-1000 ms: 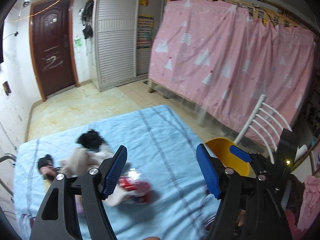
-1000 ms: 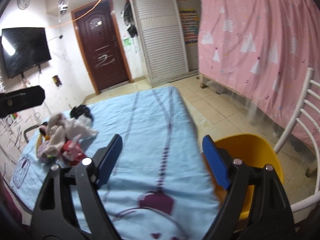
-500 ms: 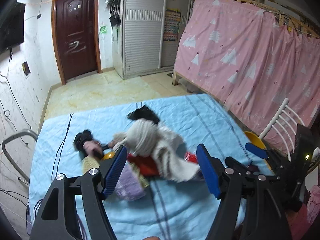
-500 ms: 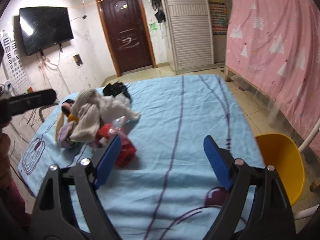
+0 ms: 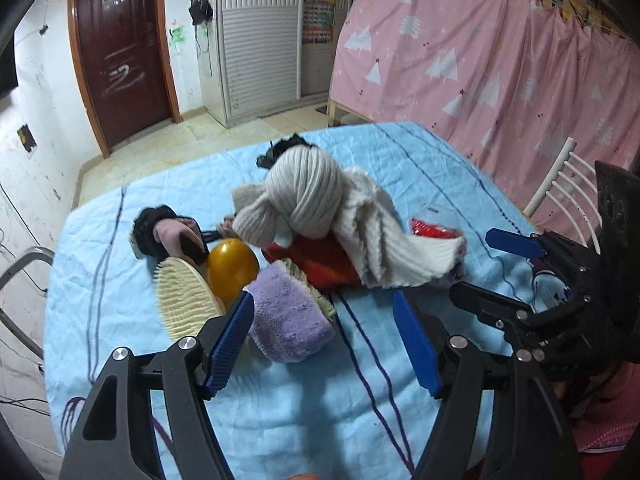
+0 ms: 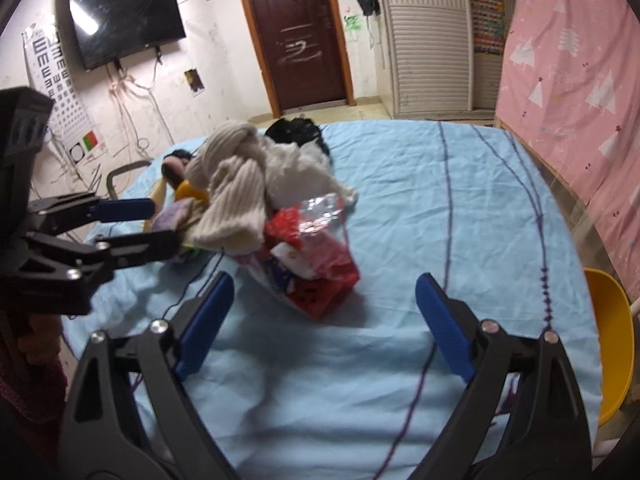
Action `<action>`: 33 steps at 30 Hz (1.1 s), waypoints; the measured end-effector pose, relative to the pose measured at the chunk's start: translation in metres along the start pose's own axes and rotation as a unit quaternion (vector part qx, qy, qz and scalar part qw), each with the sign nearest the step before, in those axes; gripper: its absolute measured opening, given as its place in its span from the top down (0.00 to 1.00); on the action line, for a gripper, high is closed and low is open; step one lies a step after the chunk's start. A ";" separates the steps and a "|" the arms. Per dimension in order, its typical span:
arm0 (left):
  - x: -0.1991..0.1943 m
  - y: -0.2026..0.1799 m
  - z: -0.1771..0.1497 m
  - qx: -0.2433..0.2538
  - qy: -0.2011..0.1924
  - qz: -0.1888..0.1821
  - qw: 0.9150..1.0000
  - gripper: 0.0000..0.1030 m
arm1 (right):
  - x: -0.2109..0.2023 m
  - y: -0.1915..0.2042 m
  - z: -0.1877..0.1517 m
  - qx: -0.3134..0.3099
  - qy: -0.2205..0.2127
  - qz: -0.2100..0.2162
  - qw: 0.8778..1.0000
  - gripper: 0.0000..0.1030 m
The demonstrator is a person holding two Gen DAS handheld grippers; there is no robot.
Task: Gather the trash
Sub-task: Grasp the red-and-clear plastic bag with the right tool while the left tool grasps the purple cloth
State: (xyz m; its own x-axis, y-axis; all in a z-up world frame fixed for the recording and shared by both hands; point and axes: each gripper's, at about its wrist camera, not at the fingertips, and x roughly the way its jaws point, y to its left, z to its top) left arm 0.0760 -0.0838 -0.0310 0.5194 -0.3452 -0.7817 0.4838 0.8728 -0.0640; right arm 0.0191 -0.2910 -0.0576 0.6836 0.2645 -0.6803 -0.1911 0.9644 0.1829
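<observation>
1. Count: one pile on the blue bedsheet [image 6: 400,208]. In it: one red-and-clear snack wrapper [image 6: 310,258], one cream knit garment [image 5: 316,208], one purple fuzzy cloth [image 5: 286,320], one yellow ball-like thing [image 5: 232,266], one cream brush [image 5: 184,300], some black fabric [image 6: 296,132]. Two grippers.
2. Wrapper sits at the pile's near-right edge in the right wrist view, touching the knit; crumpled, long axis roughly running from the knit toward the right gripper.
3. Left gripper [image 5: 322,338]: jaws apart, nothing between the pads. Left pad just beside the purple cloth; contact unclear.
4. Right gripper [image 6: 324,322]: jaws have just been opening, now wide, nothing clamped. Wrapper lies ahead of the gap, not between the pads.
5. Room: bare sheet to the right of the wrapper and in front of both tools. Yellow chair [image 6: 612,344] at the bed's right edge, pink curtain [image 6: 580,80] beyond it.
</observation>
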 end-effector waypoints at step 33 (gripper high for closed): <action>-0.028 -0.013 -0.015 -0.004 -0.029 0.042 0.999 0.95 | -0.028 -0.024 -0.008 0.025 -0.013 -0.009 1.000 0.57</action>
State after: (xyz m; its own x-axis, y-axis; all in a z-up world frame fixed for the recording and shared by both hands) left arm 0.0450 -0.0803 -0.0178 0.5977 -0.2905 -0.7473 0.4311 0.9023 -0.0060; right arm -0.0007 -0.3212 -0.0484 0.7042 0.2474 -0.6655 -0.1446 0.9677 0.2067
